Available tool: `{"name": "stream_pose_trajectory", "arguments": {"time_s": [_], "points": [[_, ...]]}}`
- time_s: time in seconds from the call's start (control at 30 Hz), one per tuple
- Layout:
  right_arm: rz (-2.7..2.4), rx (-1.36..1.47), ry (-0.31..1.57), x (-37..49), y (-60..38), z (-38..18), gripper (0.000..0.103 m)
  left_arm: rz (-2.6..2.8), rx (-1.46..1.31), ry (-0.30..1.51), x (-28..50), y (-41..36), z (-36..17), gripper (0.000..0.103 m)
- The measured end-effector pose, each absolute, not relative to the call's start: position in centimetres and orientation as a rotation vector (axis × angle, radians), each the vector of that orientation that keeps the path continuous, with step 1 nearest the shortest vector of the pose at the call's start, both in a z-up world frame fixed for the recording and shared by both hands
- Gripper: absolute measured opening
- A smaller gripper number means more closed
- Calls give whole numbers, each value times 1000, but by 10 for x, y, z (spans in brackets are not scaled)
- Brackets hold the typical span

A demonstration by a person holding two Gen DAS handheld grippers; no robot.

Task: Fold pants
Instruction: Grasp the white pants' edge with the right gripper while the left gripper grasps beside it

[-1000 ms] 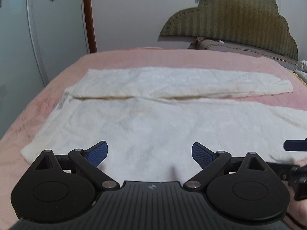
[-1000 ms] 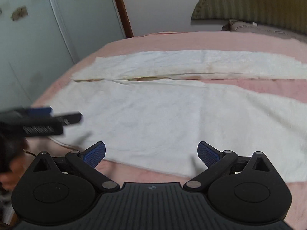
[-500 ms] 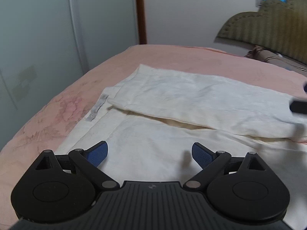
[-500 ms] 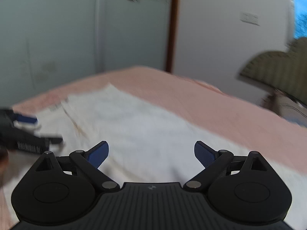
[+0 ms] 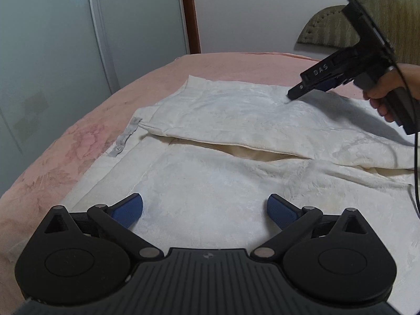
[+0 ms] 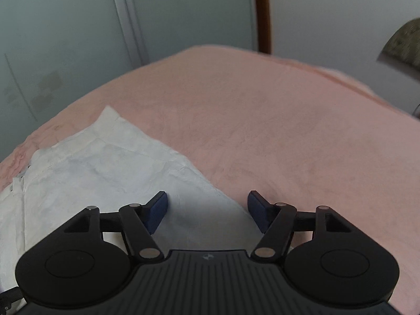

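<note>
White pants lie flat on the pink bed, waistband to the left with a grey label, the far leg lapping over the near one. My left gripper is open and empty just above the near leg by the waist. My right gripper is open and empty over the far edge of the pants. In the left wrist view the right gripper touches down on the far leg.
The pink bedspread stretches beyond the pants. Pale wardrobe doors stand past the left edge of the bed. A padded headboard is at the far right.
Both grippers have swung left toward the waist end. The right gripper has crossed over the pants to their far edge and lowered onto the far leg.
</note>
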State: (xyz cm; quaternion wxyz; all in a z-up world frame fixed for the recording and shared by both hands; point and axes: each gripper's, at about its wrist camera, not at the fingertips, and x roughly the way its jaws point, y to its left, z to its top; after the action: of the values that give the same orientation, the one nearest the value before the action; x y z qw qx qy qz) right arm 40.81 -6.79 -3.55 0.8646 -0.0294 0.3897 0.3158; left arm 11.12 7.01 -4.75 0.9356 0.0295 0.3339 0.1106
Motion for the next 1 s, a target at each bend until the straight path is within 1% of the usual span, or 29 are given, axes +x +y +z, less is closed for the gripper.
{"name": "stream_pose_trajectory", "arguments": {"time_s": [0.07,0.1,0.13,0.17,0.2,0.23,0.33,0.43,0.6,0.77,0.93,0.97,1.0], "points": [[705,-91,796,412,-66,-38,67,226,54,682,112,71,-48,103],[718,-101,798,414,-65,-38,60,227,54,680,112,70,-48,103],[727,-101,799,413,-65,-37,41,228,54,679,112,70,-48,103],[729,-102,800,412,-66,-35,28,229,54,677,112,70,-48,103],[738,-100,796,408,-66,-34,17,229,53,677,112,70,-48,103],[725,-130,770,401,-63,-32,13,228,51,677,112,70,-47,103],[676,-283,662,368,-49,-20,10,222,41,674,111,72,-46,102],[636,-454,526,324,-30,-6,9,220,-28,645,108,83,-40,100],[642,-669,357,233,-13,13,8,211,-332,561,96,122,-16,100],[681,-750,313,161,-10,7,8,43,-676,597,121,156,1,102],[687,-685,356,142,-10,-12,8,99,-762,585,167,168,4,101],[684,-671,359,140,-9,-14,8,124,-781,595,178,172,1,100],[680,-654,360,139,-10,-15,8,148,-795,603,186,174,-1,95]]}}
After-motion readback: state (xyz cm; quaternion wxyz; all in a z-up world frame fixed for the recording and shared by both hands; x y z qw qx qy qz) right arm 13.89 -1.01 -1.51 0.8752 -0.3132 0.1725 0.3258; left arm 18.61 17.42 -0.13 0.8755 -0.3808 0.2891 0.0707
